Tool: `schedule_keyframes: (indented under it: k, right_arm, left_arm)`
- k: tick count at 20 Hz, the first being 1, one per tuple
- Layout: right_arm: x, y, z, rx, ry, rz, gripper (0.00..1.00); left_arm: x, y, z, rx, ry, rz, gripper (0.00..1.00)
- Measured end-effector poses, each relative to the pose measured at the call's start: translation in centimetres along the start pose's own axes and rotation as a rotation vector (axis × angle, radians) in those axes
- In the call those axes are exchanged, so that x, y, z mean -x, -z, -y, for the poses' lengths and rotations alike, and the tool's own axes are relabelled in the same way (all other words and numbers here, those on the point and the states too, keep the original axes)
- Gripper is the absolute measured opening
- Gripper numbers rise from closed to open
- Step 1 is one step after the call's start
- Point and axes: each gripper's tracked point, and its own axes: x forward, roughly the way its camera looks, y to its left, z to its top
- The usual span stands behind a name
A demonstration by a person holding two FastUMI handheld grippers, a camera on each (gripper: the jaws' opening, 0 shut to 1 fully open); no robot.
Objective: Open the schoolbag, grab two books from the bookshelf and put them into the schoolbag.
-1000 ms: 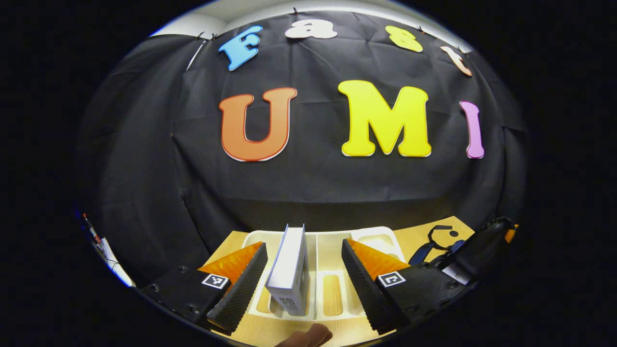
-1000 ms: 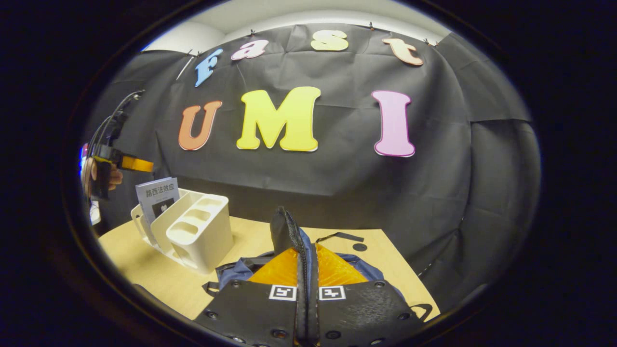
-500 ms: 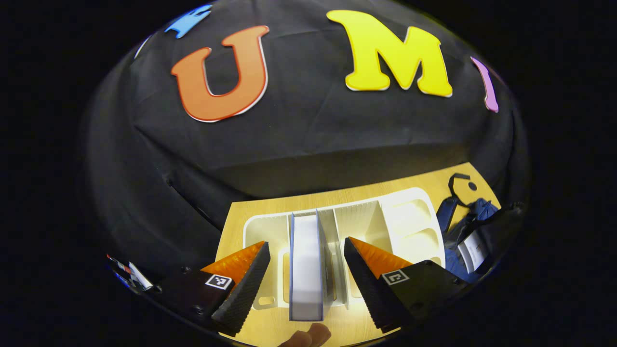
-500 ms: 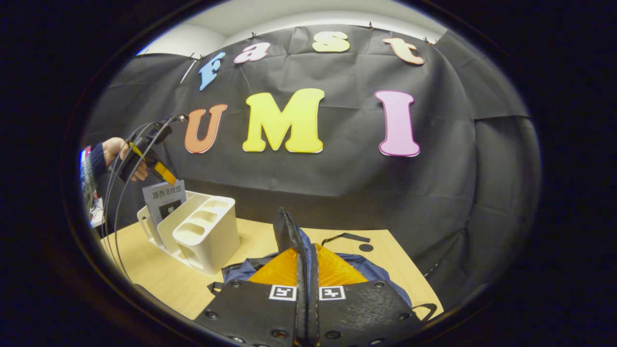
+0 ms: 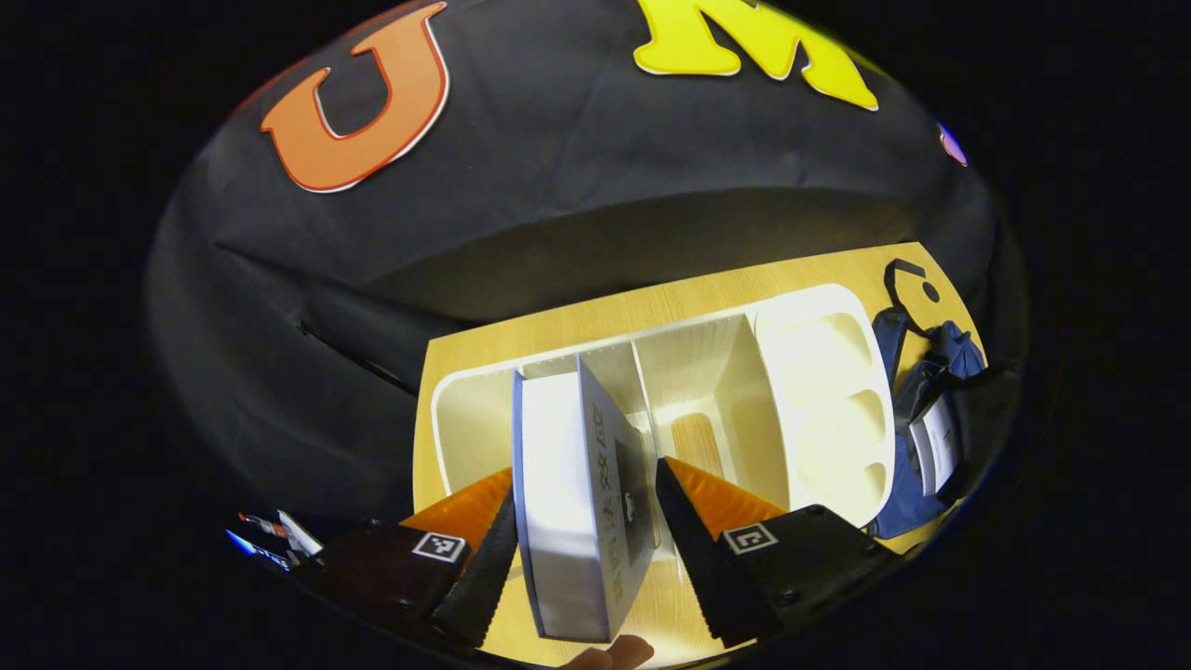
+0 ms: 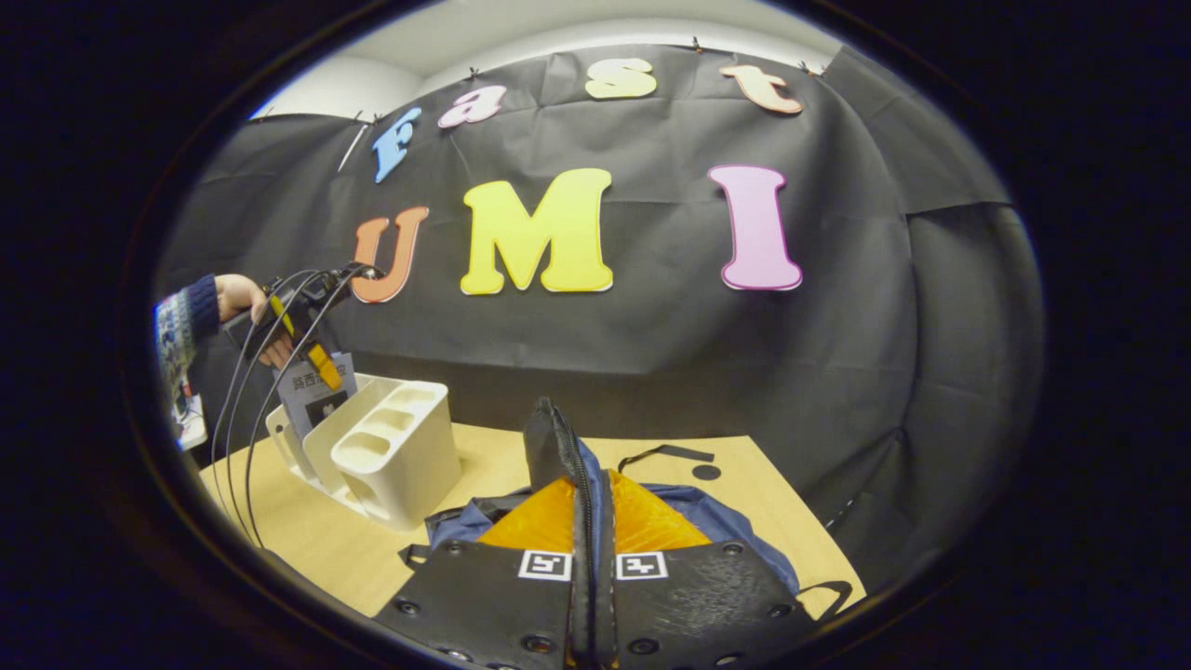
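In the left gripper view the left tongs (image 5: 582, 558) stand spread wide on either side of the book (image 5: 577, 507), one finger by each cover and neither pressing yet. The gap looks set a little wider than the book so the fingers can slip down past both faces before closing. The book stands on edge, tilted, in an end slot of the white bookshelf (image 5: 819, 391), which sits toward the desk's (image 5: 670, 302) left rear corner in the right gripper view. A fingertip of the person shows at the bottom edge of the left gripper view.

In the right gripper view the right tongs (image 6: 592, 521) are pinched tight on the zipped edge of the blue schoolbag's (image 6: 716, 521) flap and hold it raised; I judge this keeps the mouth open and ready for a book. The schoolbag lies at the desk's near edge, just beside the bookshelf. Farther off, a hand (image 6: 244, 302) in a dark sleeve holds the other tongs over the book (image 6: 312, 395).
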Motion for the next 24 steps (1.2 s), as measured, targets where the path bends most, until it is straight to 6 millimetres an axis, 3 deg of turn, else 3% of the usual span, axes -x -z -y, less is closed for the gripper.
schedule_keyframes:
  k: [7, 12, 18, 22, 23, 24]
  right_arm:
    - [0.0, 0.0, 0.1, 0.008, -0.007, 0.002, 0.03]
    - [0.6, 0.2, 0.8, 0.025, 0.01, 0.013, 0.03]
    - [0.3, 0.2, 1.0, 0.034, 0.021, 0.011, 0.03]
    - [-0.1, 0.3, 0.6, 0.071, 0.023, 0.017, 0.03]
    - [-0.2, 0.4, 0.4, 0.071, 0.021, 0.016, 0.03]
    - [-0.2, 0.3, 0.2, 0.069, 0.019, 0.018, 0.03]
  left_arm:
    - [0.4, 0.9, -0.2, 0.008, 0.052, -0.068, 0.48]
    - [0.2, 1.5, -0.8, 0.022, 0.02, -0.059, 0.46]
    - [2.0, 1.7, -1.0, 0.097, -0.02, 0.051, 0.43]
    - [3.6, 2.8, -0.8, 0.165, -0.005, 0.108, 0.43]
    - [4.3, 3.3, -1.0, 0.196, -0.002, 0.133, 0.47]
    - [4.7, 3.6, -1.0, 0.216, -0.001, 0.153, 0.43]
